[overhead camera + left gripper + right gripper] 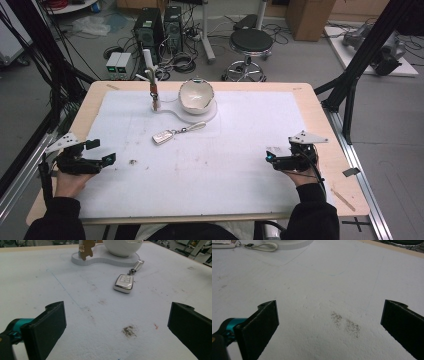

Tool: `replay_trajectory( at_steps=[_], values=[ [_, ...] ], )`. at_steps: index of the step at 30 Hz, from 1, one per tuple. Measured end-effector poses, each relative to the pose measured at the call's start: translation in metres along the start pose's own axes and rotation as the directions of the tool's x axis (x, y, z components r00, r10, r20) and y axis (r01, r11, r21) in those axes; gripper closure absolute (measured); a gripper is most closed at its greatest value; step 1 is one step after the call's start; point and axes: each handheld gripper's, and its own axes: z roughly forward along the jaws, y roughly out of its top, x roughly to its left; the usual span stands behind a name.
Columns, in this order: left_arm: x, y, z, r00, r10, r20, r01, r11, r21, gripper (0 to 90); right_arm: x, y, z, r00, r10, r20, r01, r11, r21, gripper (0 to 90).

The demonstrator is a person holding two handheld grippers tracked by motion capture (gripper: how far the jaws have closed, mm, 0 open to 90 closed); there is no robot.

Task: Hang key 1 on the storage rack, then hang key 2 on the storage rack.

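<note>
Key fob (163, 136) lies flat on the desk (310, 95), centre-left of the high view, its strap (195, 127) trailing toward the white bowl (196, 95) on its stand. Long axis runs lower left to upper right. Left gripper (102, 159) at lower left is nearer, jaws wide, empty; fob lies ahead of them, slightly right. Right gripper (270, 158) well apart, jaws wide, empty.

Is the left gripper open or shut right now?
Open. In the left gripper view the left gripper has its jaws standing far apart with bare white mat between them, short of the key fob.
</note>
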Motion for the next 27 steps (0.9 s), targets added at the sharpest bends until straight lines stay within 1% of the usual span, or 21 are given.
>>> replay_trajectory(
  at_steps=[3,6,10,12,16,17,20,22,23,27],
  values=[
    [0.0,0.0,0.001,1.0,-0.003,-0.003,0.003,1.0,0.007,2.3,0.001,-0.006,0.001,0.9999,-0.006,0.011,0.007,1.0,0.0,0.7],
    [0.0,0.0,0.003,1.0,-0.008,0.002,0.008,0.9999,0.014,2.3,0.003,-0.012,0.002,0.9999,0.002,0.013,-0.002,1.0,0.011,0.7],
    [-0.003,0.001,0.006,1.0,-0.005,0.008,0.005,0.9999,0.016,2.3,0.006,-0.017,0.001,0.9997,0.013,0.022,-0.013,1.0,-0.01,0.7],
    [-0.004,0.003,0.008,0.9999,0.001,0.011,-0.001,0.9997,0.025,2.3,0.007,-0.017,-0.001,0.9996,0.01,0.026,-0.01,1.0,-0.016,0.6],
    [-0.007,0.009,0.013,0.9998,0.006,0.02,-0.006,0.9996,0.028,2.3,0.008,-0.016,-0.004,0.9991,0.004,0.043,-0.002,0.999,-0.05,0.6],
    [-0.007,0.01,0.014,0.9997,0.013,0.021,-0.014,0.9993,0.034,2.3,0.009,-0.016,-0.005,0.9988,0.003,0.049,0.0,0.999,-0.054,0.7],
    [-0.01,0.015,0.018,0.9997,0.013,0.019,-0.014,0.9989,0.044,2.3,0.009,-0.016,-0.005,0.9988,0.007,0.049,-0.004,0.998,-0.067,0.7],
    [-0.01,0.017,0.023,0.9998,0.007,0.018,-0.008,0.9984,0.057,2.3,0.008,-0.017,-0.005,0.999,0.009,0.044,-0.006,0.998,-0.067,0.6],
    [-0.01,0.018,0.026,0.9998,0.011,0.015,-0.011,0.9979,0.064,2.3,0.009,-0.017,-0.005,0.999,0.009,0.044,-0.006,0.998,-0.063,0.6],
    [-0.008,0.021,0.035,0.9999,-0.003,0.013,0.002,0.9961,0.088,2.3,0.009,-0.019,-0.004,0.999,-0.002,0.045,0.004,0.999,-0.051,0.6]
  ],
)
